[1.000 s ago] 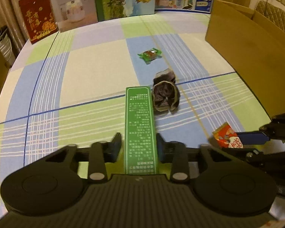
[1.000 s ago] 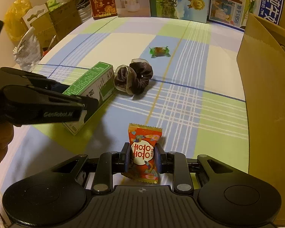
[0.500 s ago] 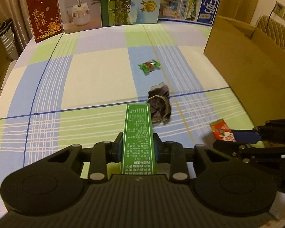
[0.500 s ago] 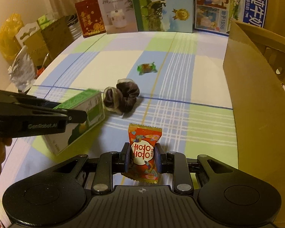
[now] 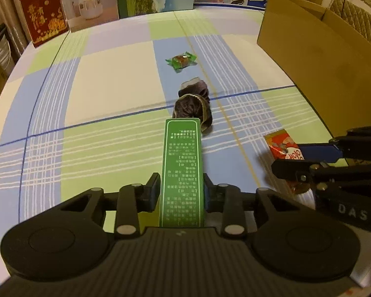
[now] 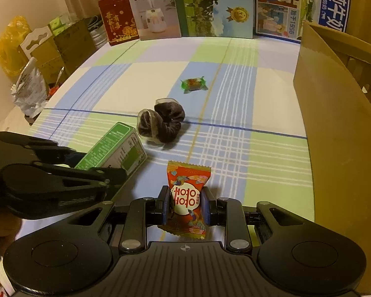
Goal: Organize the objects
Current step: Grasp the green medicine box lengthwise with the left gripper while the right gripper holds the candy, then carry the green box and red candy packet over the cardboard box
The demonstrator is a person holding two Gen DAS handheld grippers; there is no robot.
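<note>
Green carton (image 5: 182,173), long and narrow, sits clamped between the jaws of the left gripper (image 5: 181,190), its far end reaching out over the checked cloth of the counter (image 5: 111,94) toward the middle; whether its underside touches the cloth I cannot tell. Just beyond that far end lies a dark brown scrunchie (image 5: 194,109), and farther toward the back edge a green-wrapped candy (image 5: 181,60) rests on a blue square. To the right, the right gripper (image 6: 184,204) has its jaws closed on a red snack packet (image 6: 188,198), held upright near the front edge of the counter. Along the right edge stands a large cardboard box (image 6: 338,128) with its flaps open; its inside is hidden from both views, so its contents cannot be told. Printed cartons (image 6: 217,5) line the back edge, standing upright side by side. Off the left edge of the counter, more boxes and bags (image 6: 32,57) are piled.
</note>
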